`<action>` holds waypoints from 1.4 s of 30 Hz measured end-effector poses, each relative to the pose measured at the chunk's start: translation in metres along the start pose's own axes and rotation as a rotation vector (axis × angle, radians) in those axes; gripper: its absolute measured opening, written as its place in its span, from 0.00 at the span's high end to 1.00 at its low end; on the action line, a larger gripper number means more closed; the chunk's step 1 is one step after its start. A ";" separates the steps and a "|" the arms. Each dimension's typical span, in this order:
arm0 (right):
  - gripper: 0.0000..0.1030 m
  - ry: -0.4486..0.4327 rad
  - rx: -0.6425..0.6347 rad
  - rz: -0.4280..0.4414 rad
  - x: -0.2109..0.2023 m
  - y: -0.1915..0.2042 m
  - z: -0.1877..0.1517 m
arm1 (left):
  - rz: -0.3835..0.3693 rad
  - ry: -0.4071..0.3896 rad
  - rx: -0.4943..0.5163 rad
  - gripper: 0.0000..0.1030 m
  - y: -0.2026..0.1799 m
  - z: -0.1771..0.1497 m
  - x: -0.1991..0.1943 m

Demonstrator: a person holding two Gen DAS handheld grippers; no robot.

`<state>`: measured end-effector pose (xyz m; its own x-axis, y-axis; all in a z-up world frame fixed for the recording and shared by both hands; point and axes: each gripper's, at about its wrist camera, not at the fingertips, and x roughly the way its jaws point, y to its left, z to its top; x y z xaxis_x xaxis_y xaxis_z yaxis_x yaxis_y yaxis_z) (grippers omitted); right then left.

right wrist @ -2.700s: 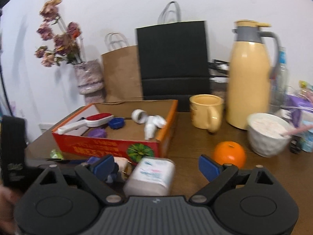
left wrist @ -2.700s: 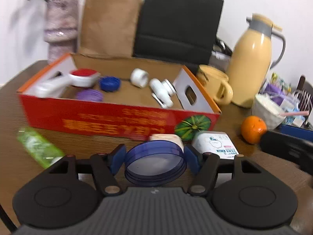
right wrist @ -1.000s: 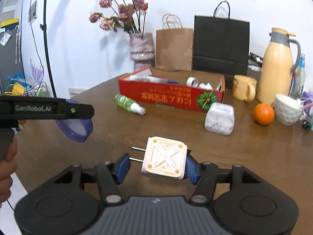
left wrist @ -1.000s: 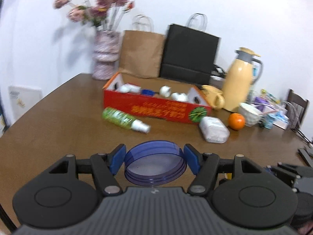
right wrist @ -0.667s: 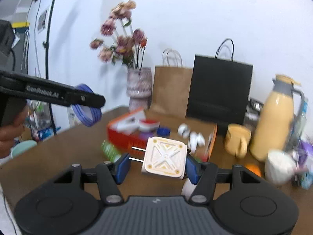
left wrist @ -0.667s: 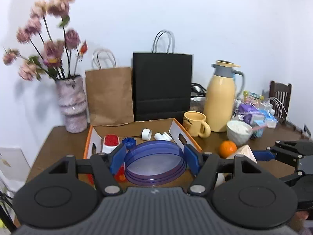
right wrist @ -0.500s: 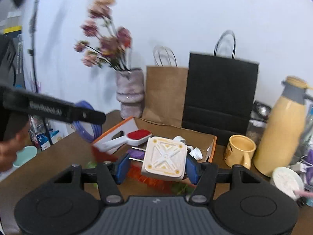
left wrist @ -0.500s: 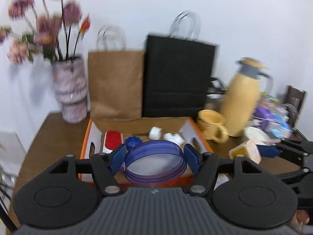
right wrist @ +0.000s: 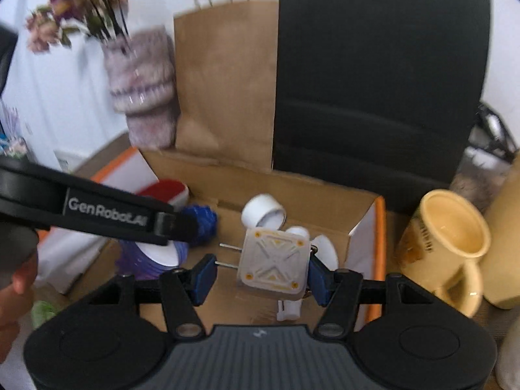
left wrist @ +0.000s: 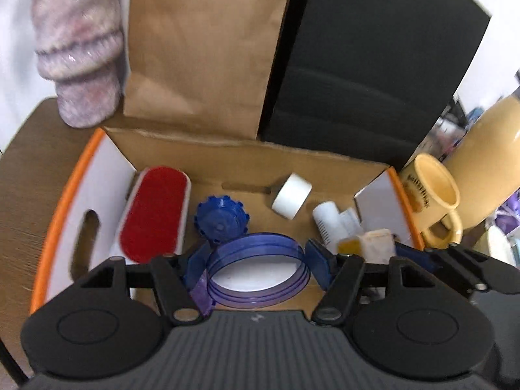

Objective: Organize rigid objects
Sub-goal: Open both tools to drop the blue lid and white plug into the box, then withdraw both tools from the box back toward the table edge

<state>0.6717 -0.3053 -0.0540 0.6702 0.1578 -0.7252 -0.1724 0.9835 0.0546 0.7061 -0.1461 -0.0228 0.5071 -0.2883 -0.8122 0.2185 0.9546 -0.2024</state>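
Cardboard box point(left wrist: 247, 162) fills L wrist view; bare floor strip btwn white roll point(left wrist: 291, 200) and red brush point(left wrist: 152, 213). L gripper point(left wrist: 256, 266) jaws clamp 1 blue lid point(left wrist: 258, 271) over box.
R wrist: R gripper point(right wrist: 260, 274) jaws grip 1 white plug block point(right wrist: 273, 265) above box's right end; 1 mug point(right wrist: 445, 243) beyond orange edge.

Brown wooden table point(left wrist: 35, 149) carries cardboard box point(left wrist: 227, 152), vase point(left wrist: 78, 48), paper bags, yellow mug point(left wrist: 429, 195)

We hold blue ring point(left wrist: 258, 268) clamped in left gripper point(left wrist: 258, 271) above cardboard box point(left wrist: 227, 156); red brush point(left wrist: 154, 213), blue cap point(left wrist: 221, 221) inside.
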 end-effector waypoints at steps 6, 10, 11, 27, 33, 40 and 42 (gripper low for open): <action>0.43 0.036 -0.045 0.003 0.027 0.010 -0.010 | 0.047 0.052 -0.037 0.25 0.005 -0.002 0.028; 0.14 0.008 -0.045 -0.008 0.014 0.012 -0.008 | 0.030 0.062 -0.020 0.12 0.005 -0.005 0.022; 0.14 -0.006 -0.048 -0.015 0.007 0.012 -0.007 | 0.030 0.058 -0.018 0.12 0.005 -0.005 0.016; 0.13 -0.055 0.039 -0.108 -0.152 -0.015 -0.029 | 0.258 -0.115 0.091 0.00 0.025 -0.059 -0.157; 0.13 -0.090 0.062 -0.120 -0.207 -0.004 -0.061 | 0.261 -0.159 0.117 0.00 0.025 -0.111 -0.206; 0.10 -0.194 0.029 -0.106 -0.265 0.031 -0.113 | 0.259 -0.284 0.087 0.00 0.017 -0.182 -0.261; 0.09 -0.247 0.015 -0.108 -0.286 0.045 -0.133 | 0.232 -0.334 0.123 0.00 0.013 -0.208 -0.277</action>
<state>0.3766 -0.3175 0.0648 0.8402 0.0669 -0.5381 -0.0808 0.9967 -0.0024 0.3949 -0.0386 0.0859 0.7924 -0.0943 -0.6026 0.1541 0.9869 0.0481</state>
